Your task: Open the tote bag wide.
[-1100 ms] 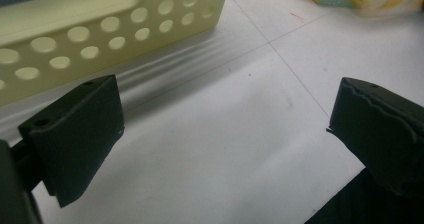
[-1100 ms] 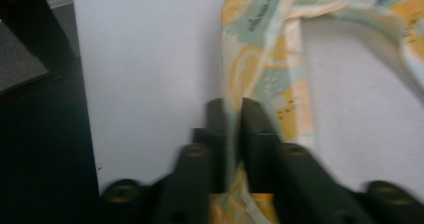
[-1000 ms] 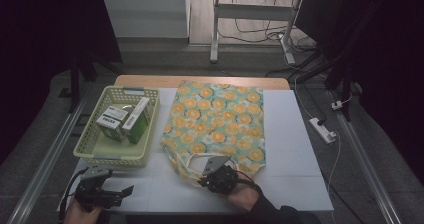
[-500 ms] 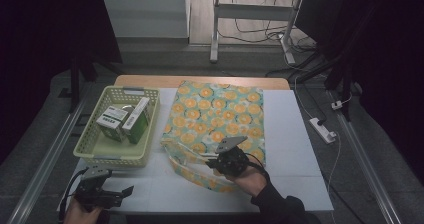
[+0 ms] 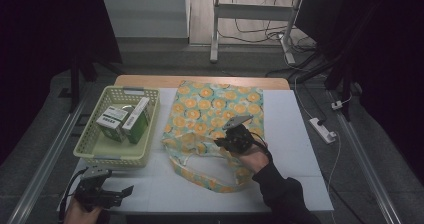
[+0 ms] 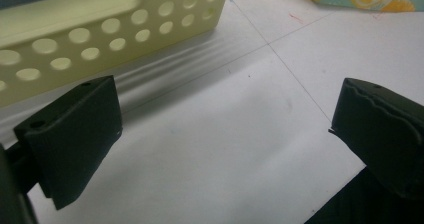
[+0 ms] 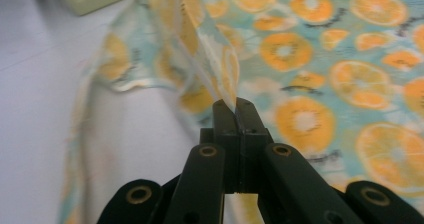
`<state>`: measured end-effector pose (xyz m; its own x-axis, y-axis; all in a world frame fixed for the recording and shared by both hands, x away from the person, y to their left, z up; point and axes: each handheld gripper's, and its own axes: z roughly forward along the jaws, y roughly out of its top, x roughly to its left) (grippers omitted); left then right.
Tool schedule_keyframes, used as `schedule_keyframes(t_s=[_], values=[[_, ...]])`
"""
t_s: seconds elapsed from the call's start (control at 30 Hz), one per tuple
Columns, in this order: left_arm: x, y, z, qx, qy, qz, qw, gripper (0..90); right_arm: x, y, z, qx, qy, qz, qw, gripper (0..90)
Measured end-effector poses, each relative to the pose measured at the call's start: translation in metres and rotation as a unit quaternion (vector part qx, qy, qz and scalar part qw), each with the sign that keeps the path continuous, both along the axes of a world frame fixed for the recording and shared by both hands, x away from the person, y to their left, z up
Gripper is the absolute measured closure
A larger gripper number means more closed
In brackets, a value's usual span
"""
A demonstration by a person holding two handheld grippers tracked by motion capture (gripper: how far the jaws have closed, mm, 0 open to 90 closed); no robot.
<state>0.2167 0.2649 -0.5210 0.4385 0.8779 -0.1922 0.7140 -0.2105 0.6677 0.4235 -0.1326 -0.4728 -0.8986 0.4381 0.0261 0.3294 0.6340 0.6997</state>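
Observation:
A cloth bag (image 5: 215,129) printed with orange slices lies flat in the middle of the white table (image 5: 300,149). My right gripper (image 5: 225,140) hovers over its near half, shut on a pinched fold of the bag's upper layer. That layer is pulled up, so the mouth at the near end gapes. In the right gripper view the jaws (image 7: 234,109) meet on the fabric ridge of the bag (image 7: 320,84). My left gripper (image 5: 117,194) rests low at the table's near left corner, open. Bare table shows between its jaws (image 6: 225,129).
A pale yellow-green perforated basket (image 5: 115,159) stands left of the bag and holds a few green-and-white boxes (image 5: 125,121). Its wall (image 6: 100,39) is just beyond the left jaws. A white power strip (image 5: 322,129) lies on the floor at the right.
My right gripper has moved away from the person and slightly right, rising a little and drawing the bag's upper layer with it. The left gripper has stayed put.

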Motion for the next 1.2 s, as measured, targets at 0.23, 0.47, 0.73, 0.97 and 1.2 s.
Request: schedule_keyframes(t_s=[0.23, 0.47, 0.73, 0.97, 1.2], values=[[0.001, 0.001, 0.000, -0.003, 0.004, 0.001, 1.0000, 0.5, 0.036, -0.003, 0.002, 0.009, -0.005, -0.029, 0.9995, 89.2], [0.001, 0.001, 0.000, -0.007, 0.005, -0.001, 1.0000, 0.6, 0.063, -0.008, 0.002, 0.009, -0.016, -0.056, 0.9983, 89.2], [0.002, 0.002, -0.001, -0.008, 0.007, -0.001, 0.9999, 0.5, 0.089, -0.014, -0.005, 0.006, -0.018, -0.085, 0.9962, 89.2], [0.002, 0.002, -0.001, -0.010, 0.008, -0.002, 0.9999, 0.5, 0.107, -0.018, -0.014, -0.008, -0.021, -0.105, 0.9942, 89.2], [0.002, 0.003, -0.001, -0.012, 0.010, -0.001, 0.9999, 0.5, 0.116, -0.020, -0.038, -0.037, 0.001, -0.107, 0.9936, 88.2]])
